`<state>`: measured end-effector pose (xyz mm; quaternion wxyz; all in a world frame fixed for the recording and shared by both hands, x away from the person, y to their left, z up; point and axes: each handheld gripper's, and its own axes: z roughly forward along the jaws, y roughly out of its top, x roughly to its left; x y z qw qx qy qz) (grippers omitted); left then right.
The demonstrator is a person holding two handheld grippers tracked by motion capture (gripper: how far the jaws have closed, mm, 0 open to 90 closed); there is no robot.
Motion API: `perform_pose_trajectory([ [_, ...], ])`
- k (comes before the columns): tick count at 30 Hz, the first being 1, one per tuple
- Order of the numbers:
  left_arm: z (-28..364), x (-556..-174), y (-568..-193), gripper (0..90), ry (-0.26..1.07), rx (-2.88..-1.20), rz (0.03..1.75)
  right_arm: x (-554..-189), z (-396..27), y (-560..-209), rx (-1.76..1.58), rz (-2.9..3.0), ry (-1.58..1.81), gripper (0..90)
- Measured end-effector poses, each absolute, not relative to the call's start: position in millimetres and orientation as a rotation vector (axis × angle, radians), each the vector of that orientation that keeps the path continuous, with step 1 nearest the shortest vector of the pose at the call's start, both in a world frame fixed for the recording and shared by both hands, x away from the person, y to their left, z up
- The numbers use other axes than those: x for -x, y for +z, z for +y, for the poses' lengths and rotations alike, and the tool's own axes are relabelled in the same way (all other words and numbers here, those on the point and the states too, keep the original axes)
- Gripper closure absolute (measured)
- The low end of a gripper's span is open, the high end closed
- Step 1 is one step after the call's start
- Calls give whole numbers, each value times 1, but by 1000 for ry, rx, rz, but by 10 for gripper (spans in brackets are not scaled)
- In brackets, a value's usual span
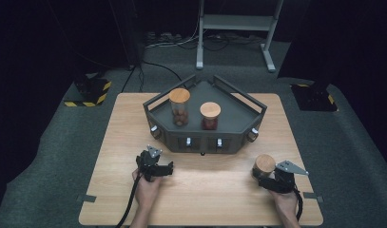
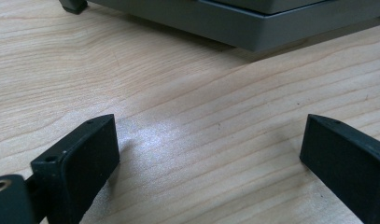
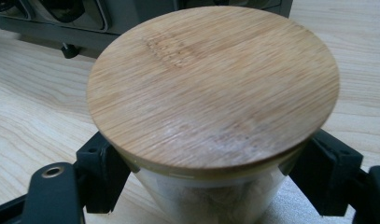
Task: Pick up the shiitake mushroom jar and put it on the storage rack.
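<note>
Right tongs (image 3: 206,186) pinch a glass jar with bamboo lid (image 3: 213,84) just under the lid, near the desk's (image 1: 205,199) front right corner. Left tongs (image 2: 211,154) spread wide over bare wood near the front left. Grey tray (image 1: 231,137) at the back edge holds two lidded jars (image 1: 179,107).

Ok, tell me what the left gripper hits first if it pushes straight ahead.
Probably the grey tray's front base; the left gripper is open over bare table, with nothing between.

Overhead forward-down, two close claw-mounted views
</note>
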<state>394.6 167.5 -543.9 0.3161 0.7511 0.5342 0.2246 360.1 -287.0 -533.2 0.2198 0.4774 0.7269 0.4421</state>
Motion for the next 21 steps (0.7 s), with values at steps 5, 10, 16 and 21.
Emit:
perform_pose_trajectory([
  [5,168,-395,-544,44,591,-1978,1407,-358,-284,-532,-1298,1994,1192,235],
  [10,168,-395,-544,44,591,-1978,1407,-356,-281,-529,-1260,1991,1144,252],
  [16,168,-395,-544,43,590,-1979,1405,-358,-281,-528,-1268,1998,1152,253],
  [21,168,-395,-544,43,590,-1979,1405,-358,-280,-524,-1263,1993,1161,253],
])
